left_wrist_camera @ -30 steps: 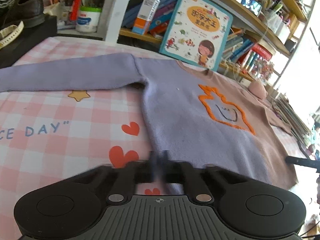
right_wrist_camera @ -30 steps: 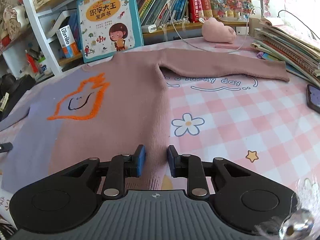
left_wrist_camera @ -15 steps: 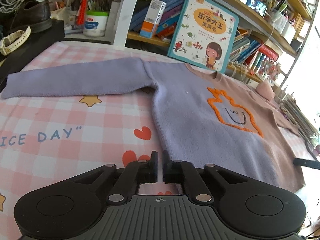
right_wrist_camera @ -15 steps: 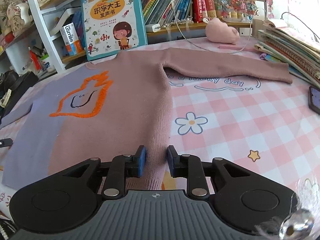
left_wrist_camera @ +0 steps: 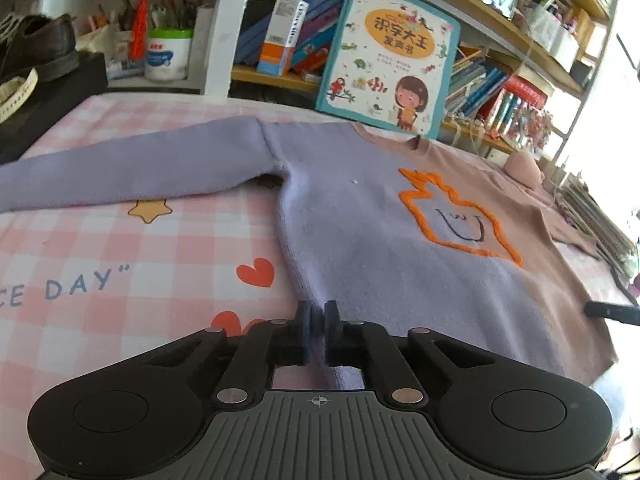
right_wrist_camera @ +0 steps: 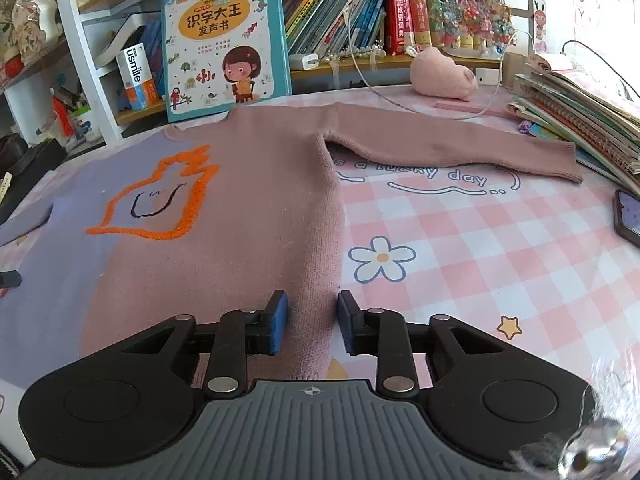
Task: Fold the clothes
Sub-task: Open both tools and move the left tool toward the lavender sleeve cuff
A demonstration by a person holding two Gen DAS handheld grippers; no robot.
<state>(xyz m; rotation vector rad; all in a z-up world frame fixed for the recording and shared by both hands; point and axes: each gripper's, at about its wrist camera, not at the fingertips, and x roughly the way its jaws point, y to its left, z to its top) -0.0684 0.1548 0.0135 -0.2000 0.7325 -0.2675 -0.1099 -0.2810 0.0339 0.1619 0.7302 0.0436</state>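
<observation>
A lilac and dusty-pink sweater point(left_wrist_camera: 384, 248) with an orange outlined figure lies flat, front up, on a pink checked cloth, both sleeves spread out. It also shows in the right wrist view point(right_wrist_camera: 248, 220). My left gripper point(left_wrist_camera: 319, 334) is at the sweater's lower left hem corner, jaws nearly closed with the lilac hem edge between the pads. My right gripper point(right_wrist_camera: 312, 322) is open, its pads on either side of the pink lower right hem edge, not closed on it.
A children's book point(right_wrist_camera: 226, 40) leans on the bookshelf behind the collar. A pink plush point(right_wrist_camera: 444, 76) and a stack of books point(right_wrist_camera: 580, 120) are at the right, a phone point(right_wrist_camera: 628, 216) at the right edge. A black box with shoes point(left_wrist_camera: 44, 80) is at the far left.
My left gripper has moved slightly along the hem corner and its pads stand a little wider around the lilac edge. My right gripper has stayed open at the pink hem.
</observation>
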